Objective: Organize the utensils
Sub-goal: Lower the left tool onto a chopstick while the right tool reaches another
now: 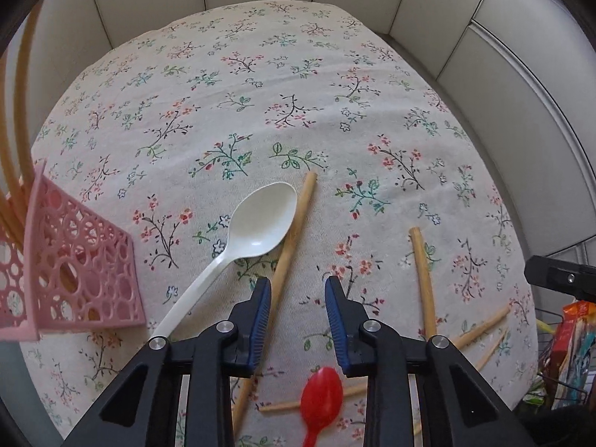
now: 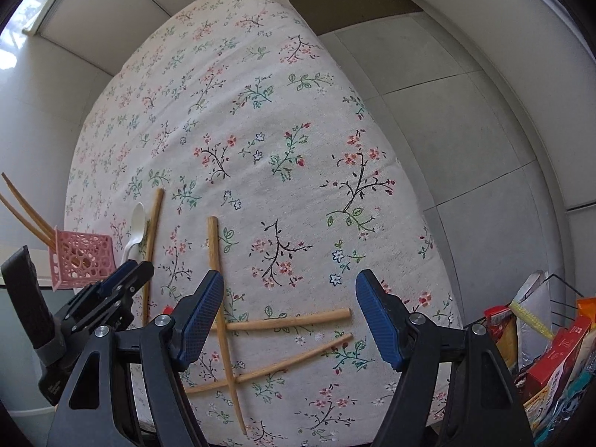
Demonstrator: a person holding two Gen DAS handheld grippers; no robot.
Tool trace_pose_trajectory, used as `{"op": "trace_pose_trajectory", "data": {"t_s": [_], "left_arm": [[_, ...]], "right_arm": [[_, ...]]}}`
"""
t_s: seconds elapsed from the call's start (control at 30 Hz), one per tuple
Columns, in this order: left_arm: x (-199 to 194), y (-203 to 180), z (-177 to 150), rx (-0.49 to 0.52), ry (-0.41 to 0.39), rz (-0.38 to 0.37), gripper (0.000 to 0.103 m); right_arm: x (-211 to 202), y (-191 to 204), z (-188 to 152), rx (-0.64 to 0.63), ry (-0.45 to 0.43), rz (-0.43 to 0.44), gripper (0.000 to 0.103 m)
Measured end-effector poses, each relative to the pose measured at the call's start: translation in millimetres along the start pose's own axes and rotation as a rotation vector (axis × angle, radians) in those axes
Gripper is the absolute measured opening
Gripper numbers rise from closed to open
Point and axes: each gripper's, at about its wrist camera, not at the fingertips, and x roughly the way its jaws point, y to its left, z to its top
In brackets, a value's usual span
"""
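From the left wrist, the left gripper (image 1: 298, 290) hovers low over the floral tabletop (image 1: 260, 93), jaws apart and empty. A chopstick (image 1: 292, 231) runs from between the jaws toward 12 o'clock, beside the white spoon (image 1: 260, 219) at 11. The pink holder (image 1: 85, 260), chopsticks already in it, sits at 9; a red spoon (image 1: 320, 398) lies beneath the jaws.

From the right wrist, the right gripper (image 2: 288, 316) hangs with jaws wide apart and empty over three crossed chopsticks (image 2: 287, 324). Only this view shows their crossing; the left gripper looks nearer the holder.
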Motion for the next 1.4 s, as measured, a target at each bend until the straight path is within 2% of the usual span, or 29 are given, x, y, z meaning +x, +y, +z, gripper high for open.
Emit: {"op": "trace_pose_trajectory", "data": {"t_s": [0.17, 0.53, 0.63, 0.73, 0.87, 1.0, 1.17, 1.2, 1.23, 1.4], "left_arm": [[13.6, 0.1, 18.7, 0.003, -0.003, 0.016, 0.029], [25.4, -1.5, 54.2, -0.038, -0.04, -0.037, 0.026], [19.5, -4.4, 58.0, -0.044, -0.016, -0.057, 0.022], [15.2, -4.0, 50.6, -0.031, 0.045, -0.033, 0.02], [18.8, -1.8, 43.4, -0.021, 0.074, 0.002, 0.019], [29.0, -0.2, 47.7, -0.024, 0.066, 0.002, 0.019], [36.2, -7.3, 60.4, 0.001, 0.0, 0.021, 0.019], [37.6, -8.0, 61.8, -0.001, -0.006, 0.025, 0.017], [39.6, -9.1, 64.2, -0.002, -0.011, 0.037, 0.01], [37.1, -9.0, 65.9, 0.013, -0.031, 0.074, 0.009]], "right_arm": [[9.5, 0.6, 7.1, 0.009, 0.028, 0.017, 0.076], [14.0, -0.7, 23.0, 0.031, 0.041, 0.044, 0.076], [11.2, -6.0, 26.0, 0.05, 0.036, 0.056, 0.076], [9.2, -9.7, 28.6, 0.06, 0.029, 0.057, 0.076], [10.5, -12.5, 29.3, 0.071, 0.037, 0.056, 0.076], [14.3, -9.3, 27.5, 0.059, 0.053, 0.054, 0.076], [15.7, -7.0, 24.9, 0.046, 0.061, 0.053, 0.076], [16.3, -6.8, 24.7, 0.045, 0.061, 0.048, 0.076], [17.4, -6.6, 24.6, 0.044, 0.063, 0.045, 0.076], [27.3, -0.9, 25.7, 0.041, 0.09, 0.046, 0.076]]}}
